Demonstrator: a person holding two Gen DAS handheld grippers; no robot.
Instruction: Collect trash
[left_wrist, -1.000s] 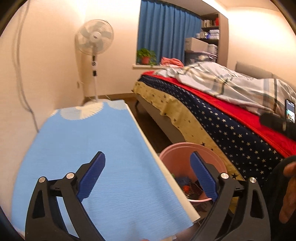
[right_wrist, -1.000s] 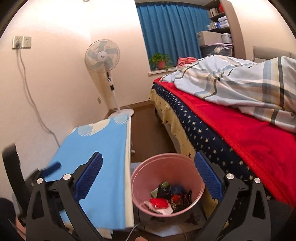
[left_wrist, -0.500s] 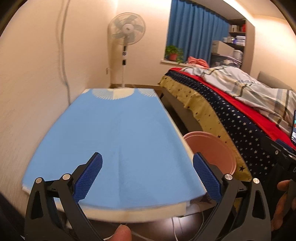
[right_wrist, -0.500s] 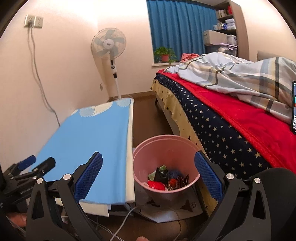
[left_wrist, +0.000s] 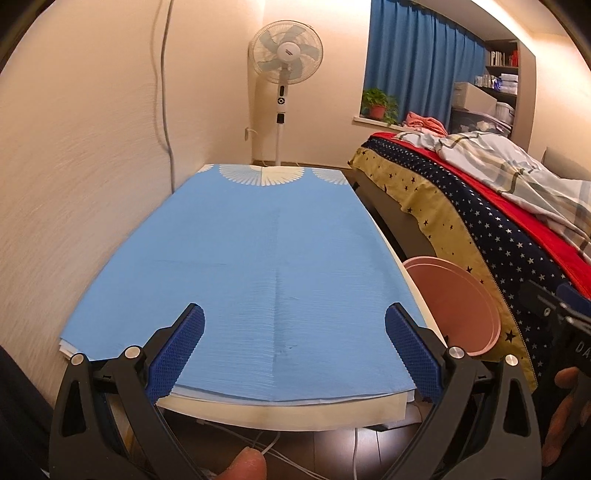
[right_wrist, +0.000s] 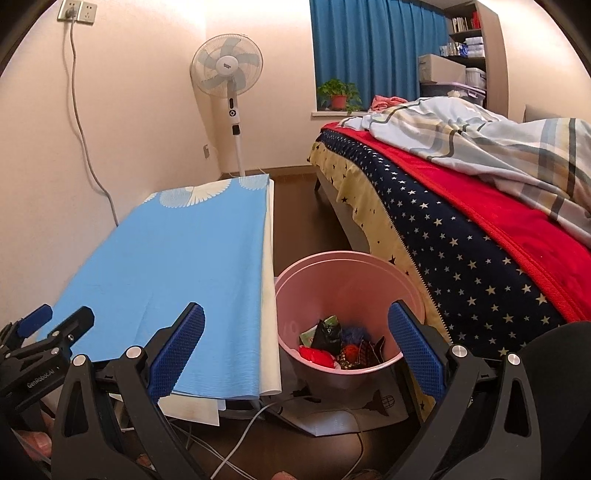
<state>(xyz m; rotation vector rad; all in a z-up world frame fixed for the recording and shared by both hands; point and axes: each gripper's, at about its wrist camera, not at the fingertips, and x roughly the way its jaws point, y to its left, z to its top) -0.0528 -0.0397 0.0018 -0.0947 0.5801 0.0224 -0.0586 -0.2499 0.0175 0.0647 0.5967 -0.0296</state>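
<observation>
Both grippers hang wide open and empty: the left gripper (left_wrist: 294, 334) over the blue cloth (left_wrist: 255, 258) on the table, the right gripper (right_wrist: 295, 334) just above the pink bin (right_wrist: 369, 269) beside it. Trash (right_wrist: 338, 345) already lies in the bin. The cloth looks bare, so collecting seems finished; next means scanning for leftovers

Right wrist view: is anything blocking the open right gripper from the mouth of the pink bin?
Nothing visible does. The right gripper is open and empty, and the pink bin sits straight ahead on the floor, mouth uncovered, trash inside. The blue-covered table stands beside it, not across it.
</observation>
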